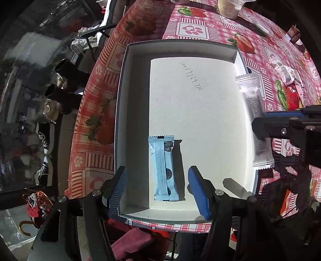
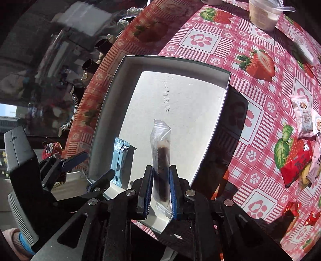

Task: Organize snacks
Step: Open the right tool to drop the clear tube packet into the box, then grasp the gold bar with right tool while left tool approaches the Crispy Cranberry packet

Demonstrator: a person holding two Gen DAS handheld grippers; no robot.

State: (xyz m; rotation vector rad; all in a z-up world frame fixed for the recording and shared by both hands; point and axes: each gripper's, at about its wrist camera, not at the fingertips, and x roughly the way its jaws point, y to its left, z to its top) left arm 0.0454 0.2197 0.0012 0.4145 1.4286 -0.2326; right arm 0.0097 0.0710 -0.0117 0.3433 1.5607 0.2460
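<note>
A shallow white box (image 1: 122,84) lies on the strawberry tablecloth; it also shows in the right wrist view (image 2: 112,84). A light blue snack bar (image 1: 162,170) lies flat in its near part and shows in the right wrist view too (image 2: 120,158). My left gripper (image 1: 158,180) is open, its fingers either side of the blue bar, just above it. My right gripper (image 2: 159,176) is shut on a clear-wrapped dark snack bar (image 2: 161,152) and holds it over the box. In the left wrist view this bar (image 1: 252,104) hangs over the box's right edge.
Loose snack packets (image 2: 305,118) and red wrappers (image 2: 295,164) lie on the cloth right of the box. A plastic cup (image 2: 262,14) stands at the table's far side. The table's left edge drops to a cluttered floor with shoes (image 1: 45,160).
</note>
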